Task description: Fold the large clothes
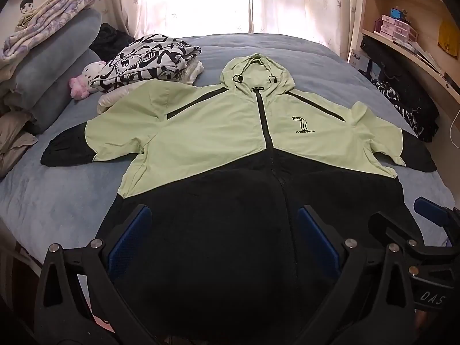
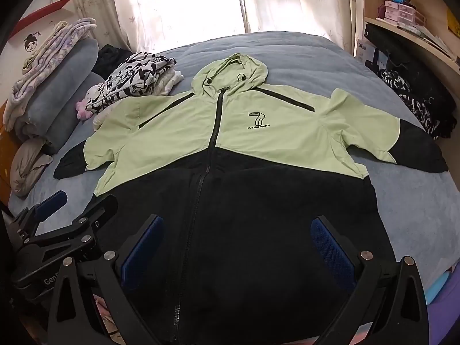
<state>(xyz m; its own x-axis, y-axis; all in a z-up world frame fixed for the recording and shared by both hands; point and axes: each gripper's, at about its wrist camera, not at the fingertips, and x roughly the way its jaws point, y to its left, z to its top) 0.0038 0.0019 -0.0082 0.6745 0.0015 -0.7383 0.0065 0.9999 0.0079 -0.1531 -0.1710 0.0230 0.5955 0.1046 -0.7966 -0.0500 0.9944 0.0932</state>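
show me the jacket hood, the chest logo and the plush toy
jacket hood (image 1: 260, 72), left wrist view, on the green fabric under the hood's opening
chest logo (image 2: 258, 119), right wrist view, on the big 7
plush toy (image 1: 86, 82), left wrist view, on its pink and white body

Jacket (image 1: 201, 132): smooth matt green cloth above, fuzzy black fleece below; bed cover (image 1: 57, 195): soft blue cloth

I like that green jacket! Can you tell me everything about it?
The hooded jacket is pale green on top and black below, with black cuffs, a closed black zipper, black shoulder stripes and a "7 Flying Youth" chest logo. It lies flat, face up, sleeves spread, on the blue bed cover. Nothing grips it.
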